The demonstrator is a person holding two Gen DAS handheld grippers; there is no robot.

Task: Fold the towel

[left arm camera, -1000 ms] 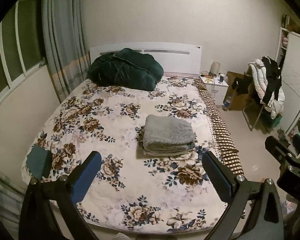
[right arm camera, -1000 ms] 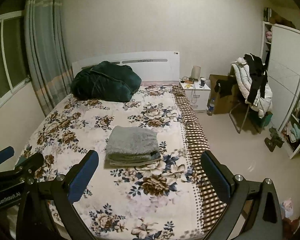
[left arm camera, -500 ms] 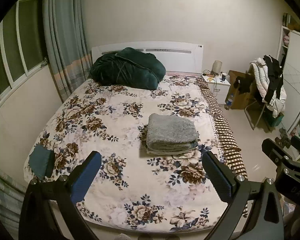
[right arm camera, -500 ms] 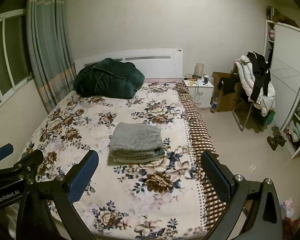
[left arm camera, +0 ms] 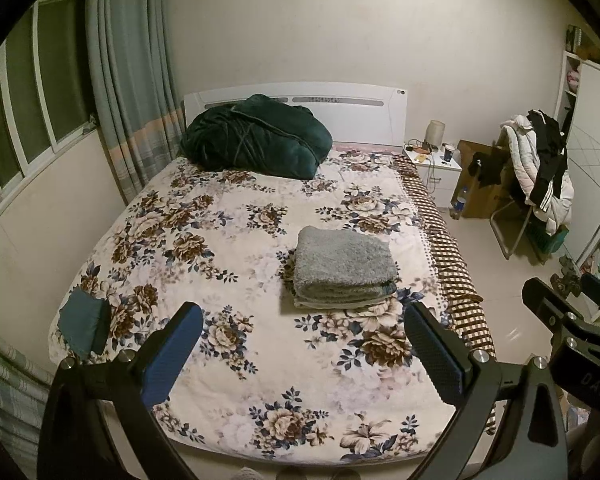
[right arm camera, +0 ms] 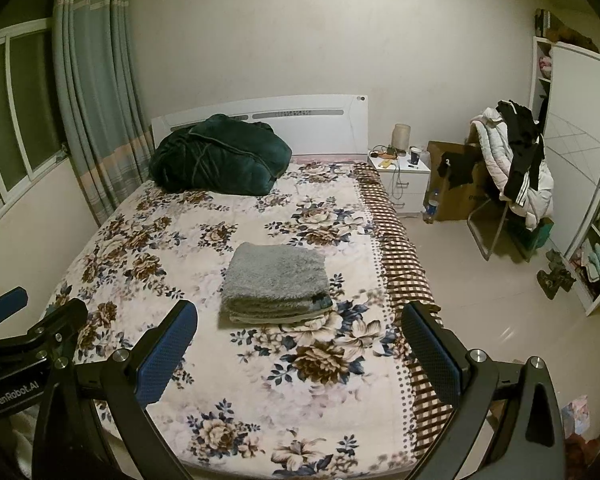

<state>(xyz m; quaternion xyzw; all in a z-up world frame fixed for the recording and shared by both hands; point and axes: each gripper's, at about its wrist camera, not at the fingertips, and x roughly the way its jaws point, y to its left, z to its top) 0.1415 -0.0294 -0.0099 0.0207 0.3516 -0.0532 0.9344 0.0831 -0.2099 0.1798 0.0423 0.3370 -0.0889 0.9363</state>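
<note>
While one grey towel [left arm camera: 342, 266] lay folded on the floral bed [left arm camera: 220, 240], right of the middle, a single dark green bundle of bedding [left arm camera: 256, 142] sat by the white headboard [left arm camera: 340, 100]. One nightstand [right arm camera: 400, 178] and one clothes-draped chair [right arm camera: 512, 176] stood beyond. Both tools, left tool [left arm camera: 300, 344] and right tool [right arm camera: 298, 342], hung short of the towel, spread wide, holding nothing.
</note>
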